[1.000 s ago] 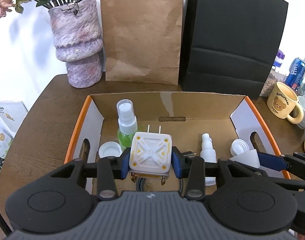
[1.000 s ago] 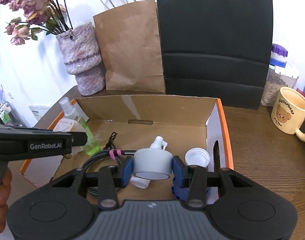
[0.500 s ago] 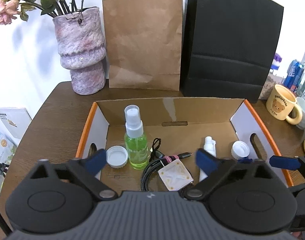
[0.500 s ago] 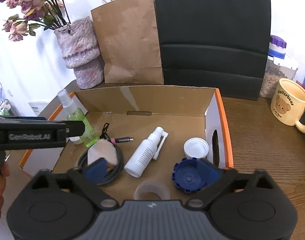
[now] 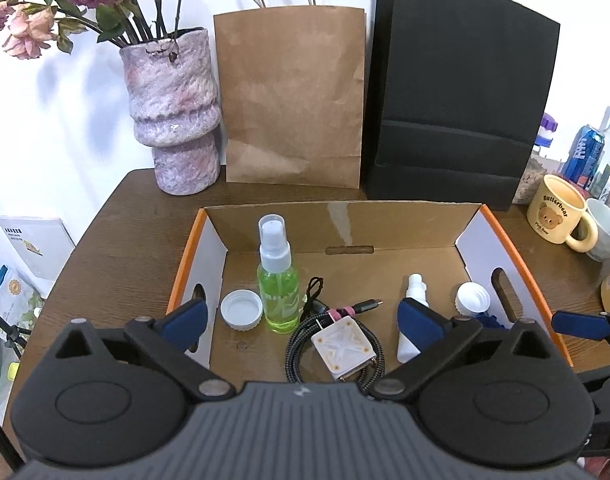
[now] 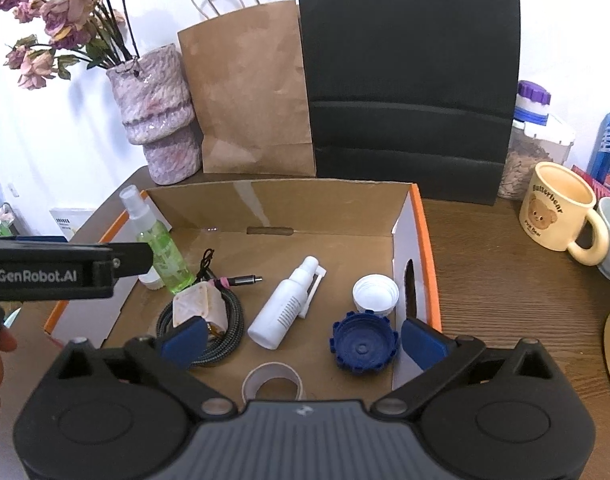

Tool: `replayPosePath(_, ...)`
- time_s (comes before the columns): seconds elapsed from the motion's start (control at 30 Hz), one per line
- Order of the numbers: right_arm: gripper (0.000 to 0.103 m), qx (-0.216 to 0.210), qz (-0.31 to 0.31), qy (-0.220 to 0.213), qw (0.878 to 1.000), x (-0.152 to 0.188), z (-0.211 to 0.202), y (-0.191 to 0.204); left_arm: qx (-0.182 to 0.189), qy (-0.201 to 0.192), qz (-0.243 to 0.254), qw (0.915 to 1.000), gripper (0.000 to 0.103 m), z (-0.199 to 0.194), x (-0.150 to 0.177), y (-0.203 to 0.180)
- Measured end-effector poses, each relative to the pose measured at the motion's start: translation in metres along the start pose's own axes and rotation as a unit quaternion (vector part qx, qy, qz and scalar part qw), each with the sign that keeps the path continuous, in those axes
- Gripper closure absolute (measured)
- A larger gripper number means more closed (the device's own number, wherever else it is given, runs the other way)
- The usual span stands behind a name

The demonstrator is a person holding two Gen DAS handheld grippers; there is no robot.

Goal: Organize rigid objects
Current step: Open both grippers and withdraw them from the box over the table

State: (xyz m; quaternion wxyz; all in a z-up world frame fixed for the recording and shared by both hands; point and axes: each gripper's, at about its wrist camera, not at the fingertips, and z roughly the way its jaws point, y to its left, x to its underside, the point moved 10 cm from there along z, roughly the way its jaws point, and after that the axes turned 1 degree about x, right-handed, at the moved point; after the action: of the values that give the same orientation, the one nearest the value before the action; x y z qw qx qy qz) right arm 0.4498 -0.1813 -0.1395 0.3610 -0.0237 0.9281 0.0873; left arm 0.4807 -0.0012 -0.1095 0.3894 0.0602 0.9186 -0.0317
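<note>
The box (image 5: 509,236), an open cardboard tray with orange rims, is seen on the brown table (image 5: 117,240) from both wrist views. The left gripper (image 5: 301,322) is held above the near edge of the box, its blue-padded fingers (image 5: 184,318) spread wide with nothing between them. The right gripper (image 6: 305,338) is likewise held over the near right part of the box, fingers (image 6: 421,342) wide apart and empty.

Inside the box, a green spray bottle (image 5: 277,280) is stood upright near the left wall, with a white cap (image 5: 241,309) lying just beside it, open side up. A white charger (image 5: 343,348) is laid on a coiled braided cable (image 5: 371,364) in the middle of the floor. To the right, a white spray bottle (image 6: 287,304) is laid on its side, and a white lid (image 6: 375,294) is placed near the right wall. A blue cap (image 6: 363,346) is set just in front of that lid, open side up. A roll of clear tape (image 6: 273,384) is laid flat at the near edge, close below the right gripper.

Behind the box, a pink vase (image 5: 173,112) with dried flowers, a brown bag (image 5: 293,92) and a black bag (image 5: 461,92) are stood along the wall. A cream mug (image 6: 561,212) is placed on the table to the right.
</note>
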Motion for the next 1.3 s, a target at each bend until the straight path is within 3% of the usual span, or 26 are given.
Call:
replayPosePath(0.67, 0.000, 0.012, 0.016, -0.008, 1.000, 0.027, -0.058, -0.019, 0.018, -0.007, -0.022, 0.9996, 0.000, -0.048, 0.018, -0.003)
replayPosePath(1.3, 0.000, 0.013, 0.030, 0.032, 0.999, 0.102, -0.102, -0.048, 0.006, 0.060, -0.065, 0.9961, 0.000, -0.081, 0.111, 0.009)
